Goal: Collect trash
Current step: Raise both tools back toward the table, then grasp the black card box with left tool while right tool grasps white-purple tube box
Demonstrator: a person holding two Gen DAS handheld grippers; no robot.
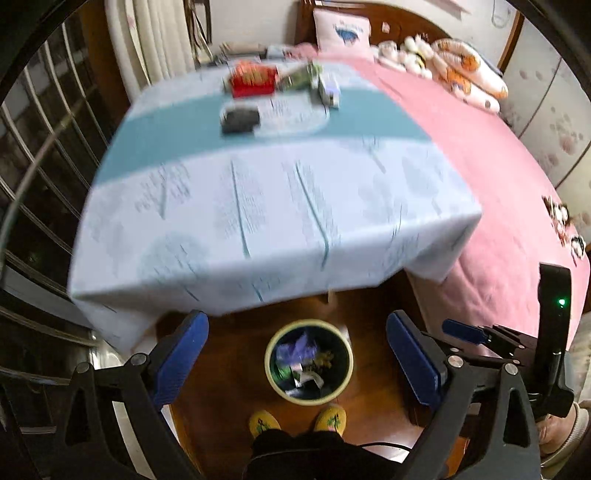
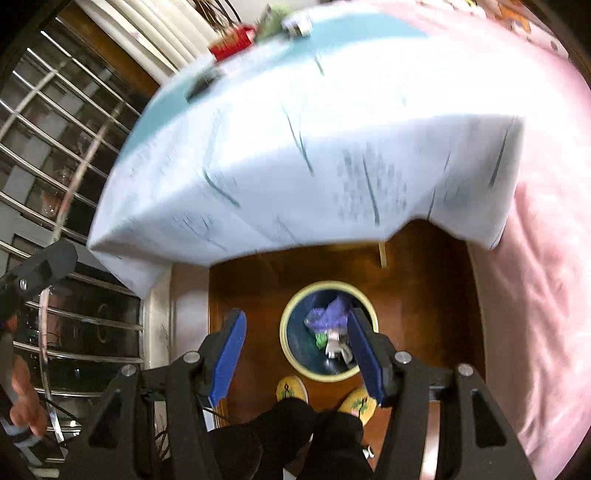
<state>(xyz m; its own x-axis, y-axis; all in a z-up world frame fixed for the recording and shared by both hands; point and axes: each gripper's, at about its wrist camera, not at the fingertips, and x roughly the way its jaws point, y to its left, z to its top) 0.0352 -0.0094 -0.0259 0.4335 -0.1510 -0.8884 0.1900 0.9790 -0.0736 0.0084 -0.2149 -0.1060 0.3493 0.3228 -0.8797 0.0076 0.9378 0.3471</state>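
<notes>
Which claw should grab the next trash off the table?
Probably the left claw: it is wide open and empty, and the red box sits centred ahead in its view. The right claw, also empty, sees it off to the side.

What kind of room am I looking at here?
Most likely a bedroom in a home. A bed with a pink cover carries a pillow and soft toys, a small cloth-covered table stands beside it, and a waste bin sits on the wooden floor.
</notes>
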